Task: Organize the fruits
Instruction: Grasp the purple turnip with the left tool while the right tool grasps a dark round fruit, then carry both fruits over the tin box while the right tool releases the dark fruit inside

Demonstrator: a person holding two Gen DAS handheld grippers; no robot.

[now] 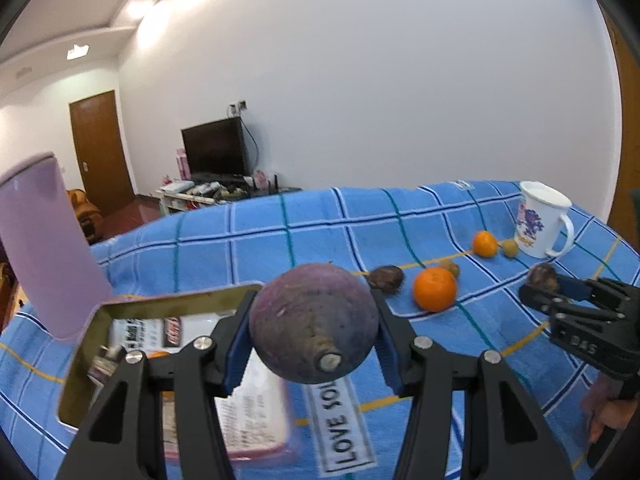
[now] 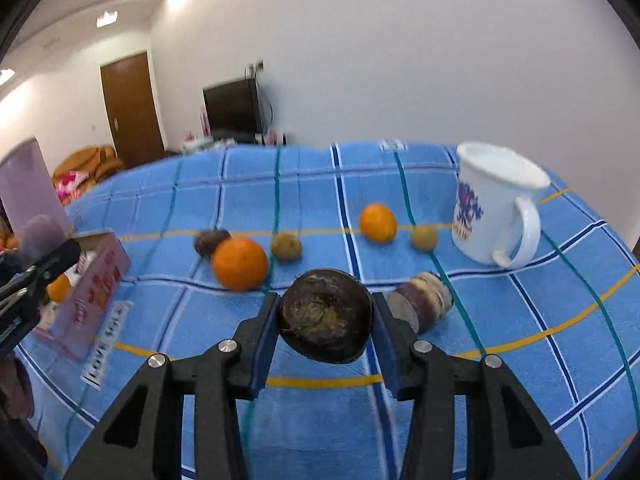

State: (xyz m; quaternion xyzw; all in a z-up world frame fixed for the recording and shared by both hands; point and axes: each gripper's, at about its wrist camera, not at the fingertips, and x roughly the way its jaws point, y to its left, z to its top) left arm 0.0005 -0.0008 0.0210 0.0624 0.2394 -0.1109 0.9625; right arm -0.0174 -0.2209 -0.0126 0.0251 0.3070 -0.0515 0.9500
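Note:
My left gripper (image 1: 315, 308) is shut on a round purple fruit (image 1: 312, 332), held above the near right corner of an open pink box (image 1: 100, 320). The box holds an orange (image 2: 59, 288) and printed packets. In the right wrist view my right gripper (image 2: 325, 312) is shut on a dark brown round fruit (image 2: 325, 324) just above the blue checked cloth (image 2: 520, 360). On the cloth lie two oranges (image 2: 239, 263) (image 2: 377, 222), two small yellowish-brown fruits (image 2: 285, 246) (image 2: 424, 237), another dark fruit (image 2: 210, 241) and a purple cut piece (image 2: 422, 304).
A white mug (image 2: 492, 208) with a blue print stands at the back right of the cloth. The box's pink lid (image 1: 44, 240) stands up at the left. A "LOVE" label (image 1: 342, 424) is sewn on the cloth. A person's hand (image 1: 604, 412) holds the right gripper.

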